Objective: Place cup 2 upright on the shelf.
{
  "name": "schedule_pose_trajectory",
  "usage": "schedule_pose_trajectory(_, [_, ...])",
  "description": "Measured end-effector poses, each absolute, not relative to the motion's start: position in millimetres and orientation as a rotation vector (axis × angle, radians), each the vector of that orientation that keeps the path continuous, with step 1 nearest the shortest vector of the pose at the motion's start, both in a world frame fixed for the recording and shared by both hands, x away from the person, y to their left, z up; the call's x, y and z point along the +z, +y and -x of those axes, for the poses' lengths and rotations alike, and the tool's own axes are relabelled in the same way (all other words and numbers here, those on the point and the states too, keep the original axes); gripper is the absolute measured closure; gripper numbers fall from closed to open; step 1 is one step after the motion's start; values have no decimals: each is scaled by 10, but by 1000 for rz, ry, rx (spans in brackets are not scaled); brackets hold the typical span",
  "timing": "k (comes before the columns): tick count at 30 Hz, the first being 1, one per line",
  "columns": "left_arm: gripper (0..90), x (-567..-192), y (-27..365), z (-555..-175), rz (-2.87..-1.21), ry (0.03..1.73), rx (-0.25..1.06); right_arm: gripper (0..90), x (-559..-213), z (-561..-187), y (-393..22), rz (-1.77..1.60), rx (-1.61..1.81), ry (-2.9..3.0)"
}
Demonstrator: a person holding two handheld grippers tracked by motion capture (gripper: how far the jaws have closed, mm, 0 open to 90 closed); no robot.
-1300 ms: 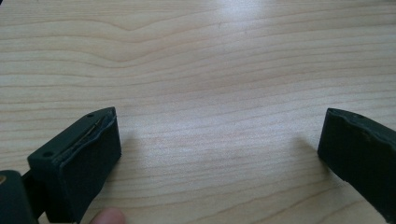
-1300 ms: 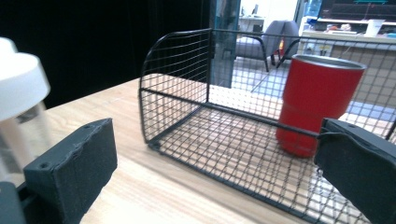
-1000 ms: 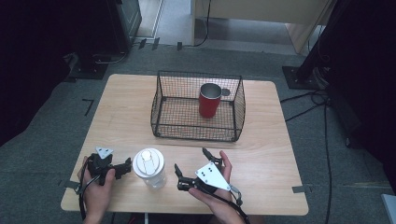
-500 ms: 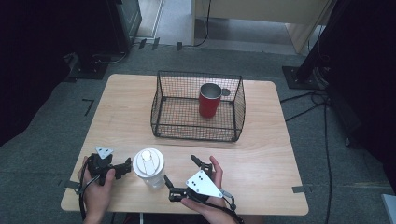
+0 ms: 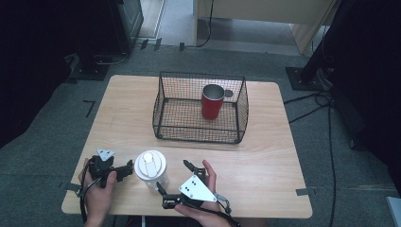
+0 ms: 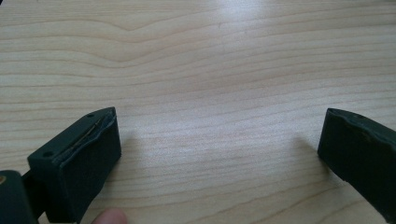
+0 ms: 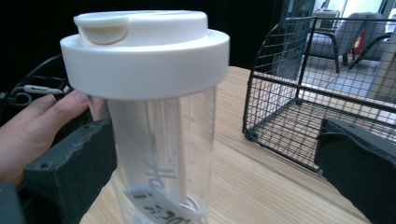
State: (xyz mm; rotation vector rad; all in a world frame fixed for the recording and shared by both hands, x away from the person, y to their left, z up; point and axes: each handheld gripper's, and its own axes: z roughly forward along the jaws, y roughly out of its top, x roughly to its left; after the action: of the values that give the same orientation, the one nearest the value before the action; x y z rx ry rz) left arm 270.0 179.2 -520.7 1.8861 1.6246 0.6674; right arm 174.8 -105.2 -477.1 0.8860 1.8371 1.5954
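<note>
Both jaws of our right gripper [image 5: 175, 178] stood wide around the bottle [image 5: 151, 168], gripping nothing, so a skewed closing risked tipping it onto the left gripper [image 5: 127, 169], likewise open and empty beside it.

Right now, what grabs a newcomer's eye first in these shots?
Probably the clear shaker bottle with a white lid, standing upright at the table's near edge with the right tool open around it, jaws wide on either side. Next, the red cup upright inside the black wire basket mid-table. The left tool is open over bare wood, left of the bottle.
</note>
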Motion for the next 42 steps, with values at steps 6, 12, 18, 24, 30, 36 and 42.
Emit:
schedule_pose_trajectory(6, [0, -5206, 1792, -2700, -1886, 1625, 667, 0, -4747, -1772, -956, -876, 1608, 1853])
schedule_pose_trajectory(12, [0, -5206, 1792, -2700, -1886, 1625, 667, 0, -4725, -1812, -841, -848, 1619, 1868])
schedule_pose_trajectory(18, [0, -5206, 1792, -2700, -1886, 1625, 667, 2, -4721, -1861, -735, -845, 1629, 1874])
schedule_pose_trajectory(24, [0, -5207, 1791, -2700, -1883, 1625, 667, 29, -4720, -1901, -657, -832, 1630, 1870])
schedule_pose_trajectory(30, [0, -5207, 1791, -2700, -1883, 1625, 667, 29, -4721, -1935, -588, -824, 1621, 1861])
schedule_pose_trajectory(36, [0, -5207, 1791, -2700, -1883, 1625, 667, 29, -4717, -1982, -504, -812, 1593, 1859])
schedule_pose_trajectory(42, [0, -5207, 1791, -2700, -1883, 1625, 668, 90, -4718, -2022, -424, -820, 1562, 1860])
